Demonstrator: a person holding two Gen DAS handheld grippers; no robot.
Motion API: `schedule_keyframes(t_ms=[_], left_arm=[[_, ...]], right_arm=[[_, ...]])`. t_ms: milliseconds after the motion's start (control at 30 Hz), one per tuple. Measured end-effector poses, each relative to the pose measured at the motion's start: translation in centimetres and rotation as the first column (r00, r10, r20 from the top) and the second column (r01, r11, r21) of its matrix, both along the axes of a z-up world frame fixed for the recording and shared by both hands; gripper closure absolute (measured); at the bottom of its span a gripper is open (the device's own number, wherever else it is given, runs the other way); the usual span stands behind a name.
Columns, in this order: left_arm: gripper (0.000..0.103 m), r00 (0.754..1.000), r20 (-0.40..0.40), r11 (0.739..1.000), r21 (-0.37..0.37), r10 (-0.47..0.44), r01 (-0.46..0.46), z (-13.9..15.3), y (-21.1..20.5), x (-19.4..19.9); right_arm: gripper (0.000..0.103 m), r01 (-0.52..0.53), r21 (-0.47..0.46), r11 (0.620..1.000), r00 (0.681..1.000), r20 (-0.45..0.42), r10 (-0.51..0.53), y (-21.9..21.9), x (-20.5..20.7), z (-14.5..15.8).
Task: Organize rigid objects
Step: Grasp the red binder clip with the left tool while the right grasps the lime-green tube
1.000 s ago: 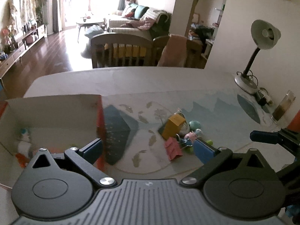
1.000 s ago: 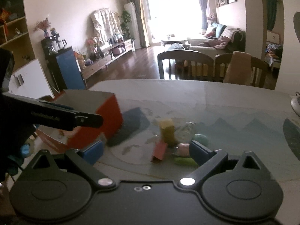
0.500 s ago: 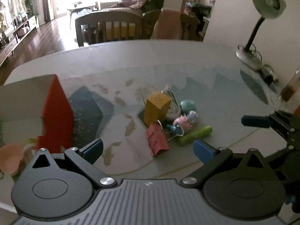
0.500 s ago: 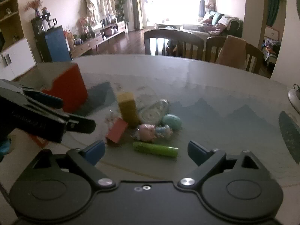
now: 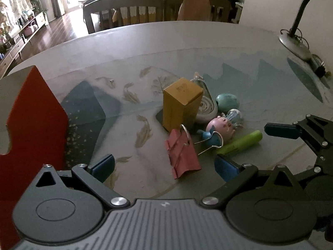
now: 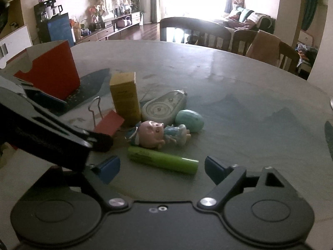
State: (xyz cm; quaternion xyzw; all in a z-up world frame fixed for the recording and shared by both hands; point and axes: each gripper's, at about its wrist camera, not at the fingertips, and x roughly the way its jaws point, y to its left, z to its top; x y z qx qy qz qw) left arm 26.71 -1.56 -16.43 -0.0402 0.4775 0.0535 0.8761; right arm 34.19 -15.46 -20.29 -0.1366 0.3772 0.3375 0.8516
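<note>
Left gripper (image 5: 164,164): lower centre of left wrist view, blue pads wide apart, nothing between them, angled downward. Right gripper (image 6: 161,168): lower centre of right wrist view, jaws wide but closing, pads touching nothing. Each gripper's dark finger pokes into other view's edge, right (image 5: 291,129), left (image 6: 62,137).

The table (image 6: 239,87) lies bare from 12 to 3 o'clock of the clutter, giving open room there. At 9 o'clock the red box (image 6: 52,75) walls off that side. The yellow carton (image 6: 124,100) stands upright at the clutter's 11 o'clock, tape dispenser (image 6: 164,108) and egg (image 6: 189,120) touching behind the pig toy (image 6: 154,134). The green tube (image 6: 162,160) lies crosswise nearest, clear table before it. The red clip (image 5: 183,154) has wire arms sticking up.
</note>
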Motion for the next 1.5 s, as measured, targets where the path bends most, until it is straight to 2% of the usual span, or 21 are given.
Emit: schedule_keyframes(t_ms=[267, 333, 400, 467, 600, 733, 833, 867, 1033, 1267, 1500], left_arm=[[0.001, 1.000, -0.019, 1.000, 0.007, 0.021, -0.021, -1.2, 0.3, 0.9], [0.004, 1.000, -0.021, 1.000, 0.010, 0.020, -0.020, -1.5, 0.3, 1.1], [0.012, 0.999, -0.027, 1.000, 0.004, 0.019, -0.019, -1.7, 0.4, 1.3], [0.014, 0.999, -0.026, 1.000, -0.002, 0.023, -0.023, -1.8, 0.5, 1.4], [0.028, 1.000, -0.018, 1.000, -0.007, 0.011, -0.011, -1.8, 0.4, 1.6], [0.039, 1.000, -0.008, 1.000, -0.003, -0.006, 0.006, -1.7, 0.2, 1.7], [0.055, 1.000, -0.001, 1.000, 0.011, -0.014, 0.014, -1.5, -0.1, 1.6], [0.056, 1.000, -0.002, 1.000, 0.026, -0.017, 0.017, -1.5, -0.3, 1.6], [0.058, 1.000, -0.002, 1.000, 0.005, -0.008, 0.008, -1.4, 0.2, 1.3], [0.075, 1.000, 0.004, 0.999, -0.043, 0.006, -0.005, -0.8, 0.9, 0.2], [0.075, 0.999, 0.016, 0.997, -0.064, 0.036, -0.035, -0.2, 2.1, -1.5]], right_arm=[[0.017, 0.015, 0.003, 1.000, 1.000, -0.010, -0.015, 0.7, 0.4, -1.1], [0.018, 0.017, -0.001, 1.000, 1.000, -0.005, -0.017, 0.9, 0.3, -1.3], [0.018, 0.017, 0.003, 1.000, 1.000, -0.008, -0.017, 0.9, 0.4, -1.4], [0.018, 0.020, 0.010, 1.000, 1.000, -0.007, -0.020, 1.0, 0.4, -1.5], [0.018, 0.020, 0.013, 1.000, 1.000, 0.002, -0.020, 1.2, 0.4, -1.7], [0.023, 0.024, 0.014, 1.000, 1.000, 0.007, -0.024, 1.2, 0.3, -1.7], [0.023, 0.027, 0.017, 0.999, 1.000, 0.008, -0.027, 1.2, 0.2, -1.6], [0.023, 0.032, 0.019, 0.999, 0.999, 0.004, -0.032, 1.2, 0.2, -1.5], [0.023, 0.053, 0.023, 0.998, 0.999, -0.010, -0.053, 0.7, 0.0, -1.1], [0.023, 0.070, 0.038, 0.997, 0.997, -0.026, -0.069, -0.1, -0.8, 0.6], [0.023, 0.076, 0.053, 0.996, 0.997, -0.031, -0.075, -0.6, -2.5, 2.4]])
